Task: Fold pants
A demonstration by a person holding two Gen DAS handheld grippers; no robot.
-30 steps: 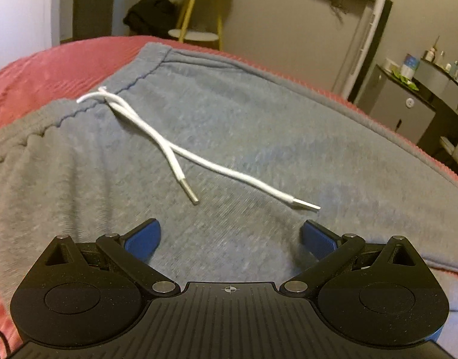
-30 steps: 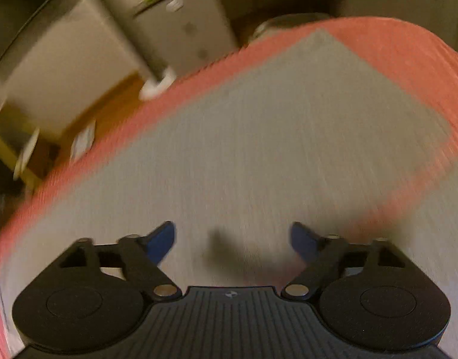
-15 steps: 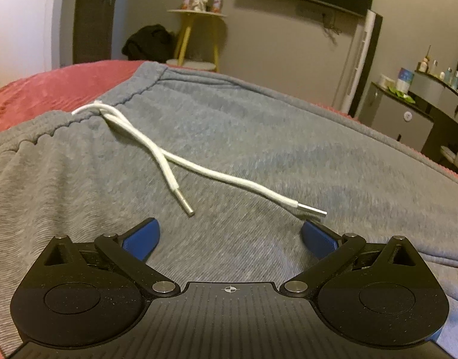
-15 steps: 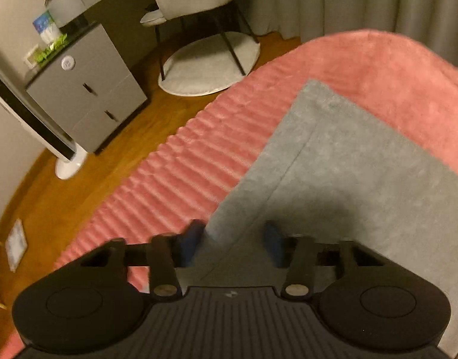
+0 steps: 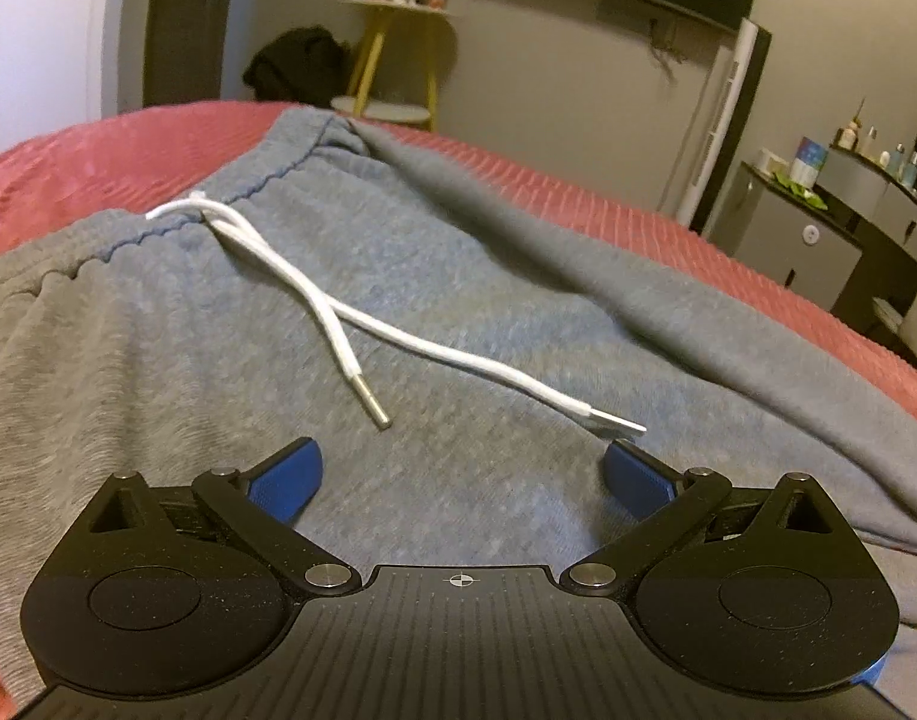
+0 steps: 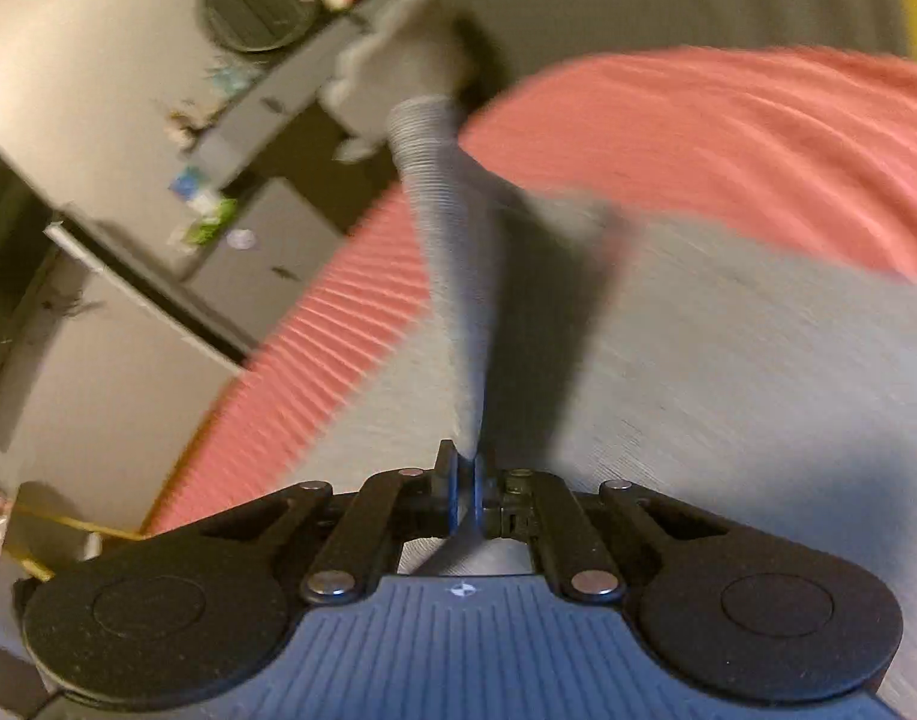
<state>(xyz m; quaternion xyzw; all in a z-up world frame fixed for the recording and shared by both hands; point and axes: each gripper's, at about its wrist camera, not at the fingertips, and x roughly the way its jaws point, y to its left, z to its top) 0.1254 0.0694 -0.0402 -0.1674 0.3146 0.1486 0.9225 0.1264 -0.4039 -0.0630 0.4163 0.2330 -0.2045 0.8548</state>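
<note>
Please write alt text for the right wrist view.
The right gripper is shut on the ribbed cuff end of grey knit pants, lifting it above a pink ribbed bedspread. A blurred grey cabinet stands behind.

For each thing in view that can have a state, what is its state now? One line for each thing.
Grey pants: spread on the red bedcover, waistband end flat, not yet folded.
Ribbed cuff: lifted off the bed, fabric below it pinched.
White drawstring: loose, both ends lying on the pants.
Left gripper: open, over the pants, holding nothing.
Right gripper: shut on the pant leg.
</note>
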